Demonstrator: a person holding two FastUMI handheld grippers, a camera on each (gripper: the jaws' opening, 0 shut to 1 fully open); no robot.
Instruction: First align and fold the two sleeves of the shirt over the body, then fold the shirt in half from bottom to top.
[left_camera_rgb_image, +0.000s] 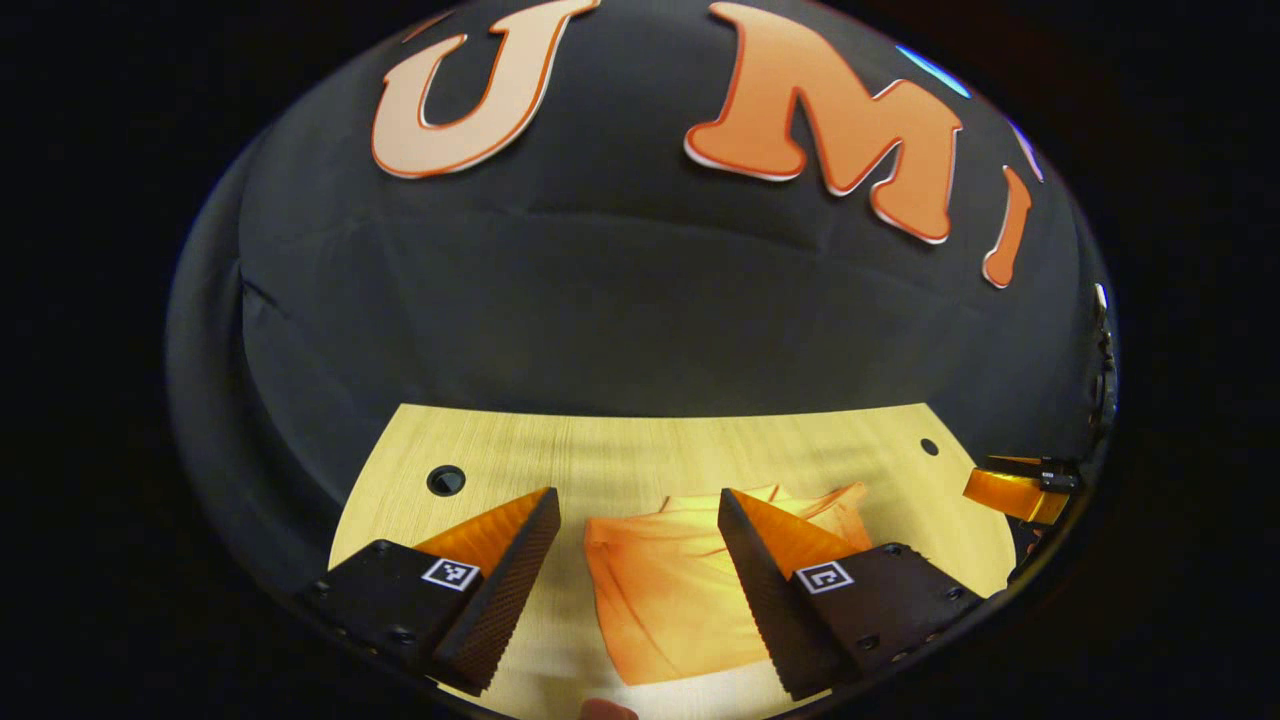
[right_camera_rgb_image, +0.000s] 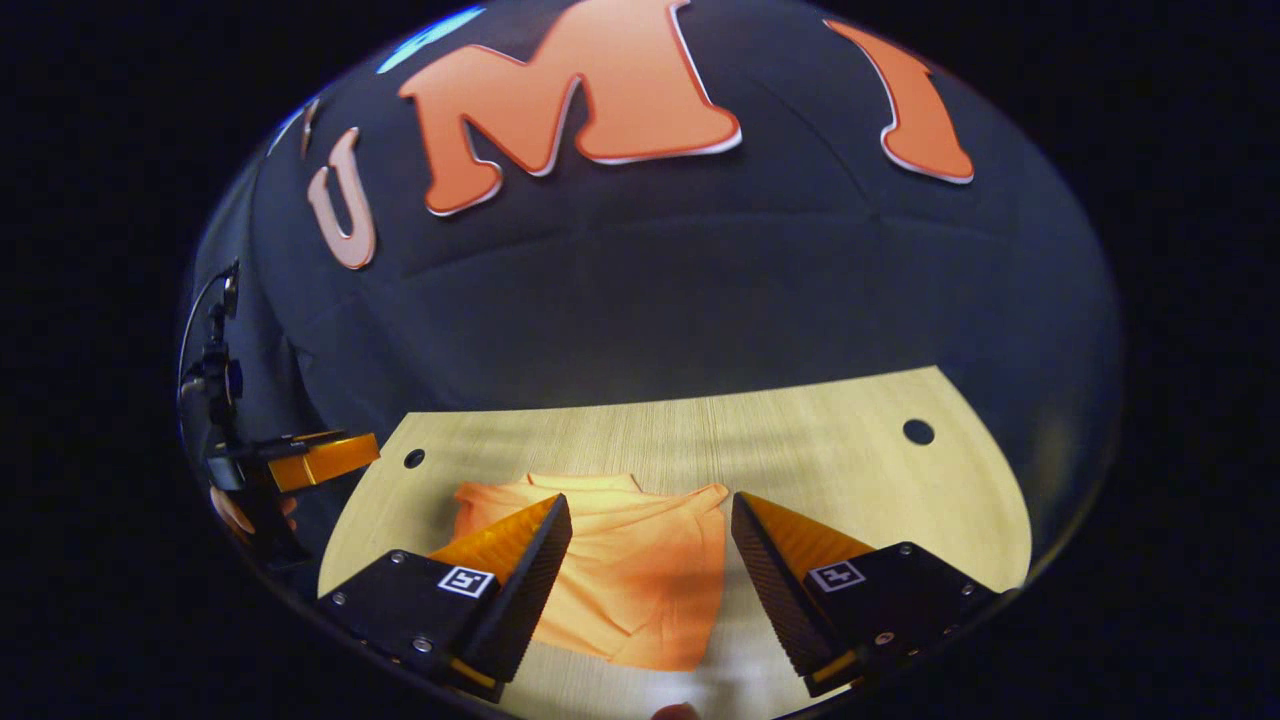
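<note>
Left gripper view: pale wood-grain table (left_camera_rgb_image: 640, 450), 2 round holes near far corners, black cloth wall behind. Orange shirt (left_camera_rgb_image: 680, 590) lies rumpled on table, mid-front. Left gripper (left_camera_rgb_image: 638, 545) jaws wide, above shirt, holding nothing. Right gripper view: right gripper (right_camera_rgb_image: 650, 545) jaws wide, empty, over shirt (right_camera_rgb_image: 620, 570).

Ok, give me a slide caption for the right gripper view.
Right gripper open above an orange shirt on the wooden table, left gripper at the side.

The left gripper's fingers (left_camera_rgb_image: 760, 590) hide part of the shirt (left_camera_rgb_image: 660, 590).
</note>
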